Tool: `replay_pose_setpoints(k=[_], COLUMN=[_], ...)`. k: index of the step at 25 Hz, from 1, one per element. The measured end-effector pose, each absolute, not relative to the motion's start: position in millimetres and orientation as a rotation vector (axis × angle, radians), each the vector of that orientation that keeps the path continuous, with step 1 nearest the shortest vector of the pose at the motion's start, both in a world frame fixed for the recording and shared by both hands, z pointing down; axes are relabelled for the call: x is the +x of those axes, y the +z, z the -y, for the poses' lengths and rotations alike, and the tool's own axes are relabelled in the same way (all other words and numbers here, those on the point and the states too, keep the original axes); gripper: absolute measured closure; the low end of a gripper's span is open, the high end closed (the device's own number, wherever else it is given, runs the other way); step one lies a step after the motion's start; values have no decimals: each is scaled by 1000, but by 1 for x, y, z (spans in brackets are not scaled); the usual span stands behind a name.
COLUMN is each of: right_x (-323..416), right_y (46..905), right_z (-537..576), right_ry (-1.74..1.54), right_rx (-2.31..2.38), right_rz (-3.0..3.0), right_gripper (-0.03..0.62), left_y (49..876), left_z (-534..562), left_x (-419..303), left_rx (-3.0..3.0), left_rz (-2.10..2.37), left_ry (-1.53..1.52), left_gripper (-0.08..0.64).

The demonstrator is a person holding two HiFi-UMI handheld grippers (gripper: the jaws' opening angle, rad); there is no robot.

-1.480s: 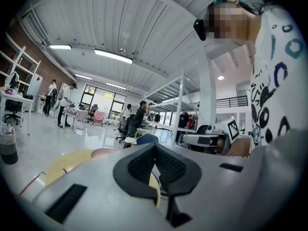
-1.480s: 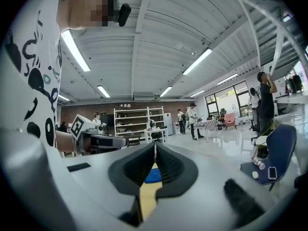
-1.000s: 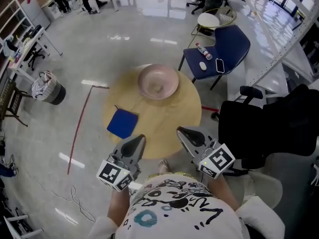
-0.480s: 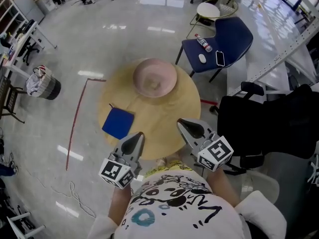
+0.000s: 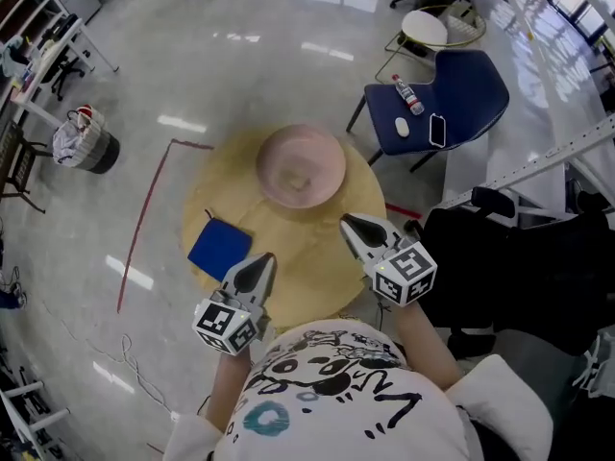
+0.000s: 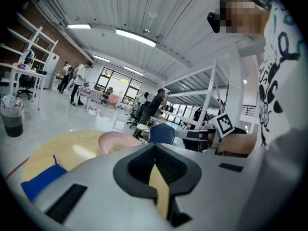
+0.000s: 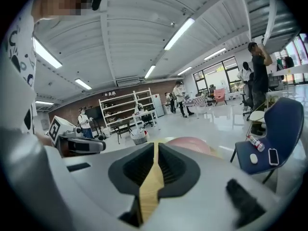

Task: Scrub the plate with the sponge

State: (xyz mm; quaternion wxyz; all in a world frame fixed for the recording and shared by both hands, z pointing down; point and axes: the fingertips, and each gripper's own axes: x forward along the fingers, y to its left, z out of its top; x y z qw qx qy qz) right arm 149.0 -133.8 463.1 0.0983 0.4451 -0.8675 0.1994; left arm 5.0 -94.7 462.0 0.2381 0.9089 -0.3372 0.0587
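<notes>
A pink plate (image 5: 300,166) rests at the far side of the round wooden table (image 5: 327,257). The blue sponge (image 5: 220,248) lies flat near the table's left edge. My left gripper (image 5: 260,263) is shut and empty over the near edge, just right of the sponge. Also shut and empty, my right gripper (image 5: 350,226) hovers over the near right part of the table, short of the plate. The left gripper view has that gripper (image 6: 155,146) closed, with the plate (image 6: 118,141) ahead and the sponge (image 6: 41,181) low left. Beyond the closed right gripper (image 7: 156,146) shows the plate (image 7: 190,143).
A blue chair (image 5: 452,89) with a bottle, a phone and a white object stands behind the table on the right. A black office chair (image 5: 519,257) is close on the right. A bin (image 5: 86,147) and a red floor line (image 5: 144,219) lie left.
Both grippers have come forward over the table's near edge, the right one farther toward the plate. Both stayed shut. Plate and sponge have not moved.
</notes>
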Motion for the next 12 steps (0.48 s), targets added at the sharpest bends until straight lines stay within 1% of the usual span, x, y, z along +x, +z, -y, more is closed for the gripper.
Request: replay_pose_setpoints(k=[10, 12], right_x=[185, 192], right_y=[580, 601], right_z=[217, 228], right_ry=[879, 926], right_rx=[1237, 1259], right_rz=[2350, 2300], right_gripper=[560, 539], left_y=[496, 503], left_z=[121, 121], left_x=[16, 15], left_rx=[2346, 2317], left_rz=[1041, 1065], left_ry=[191, 191], left_gripper=[545, 545])
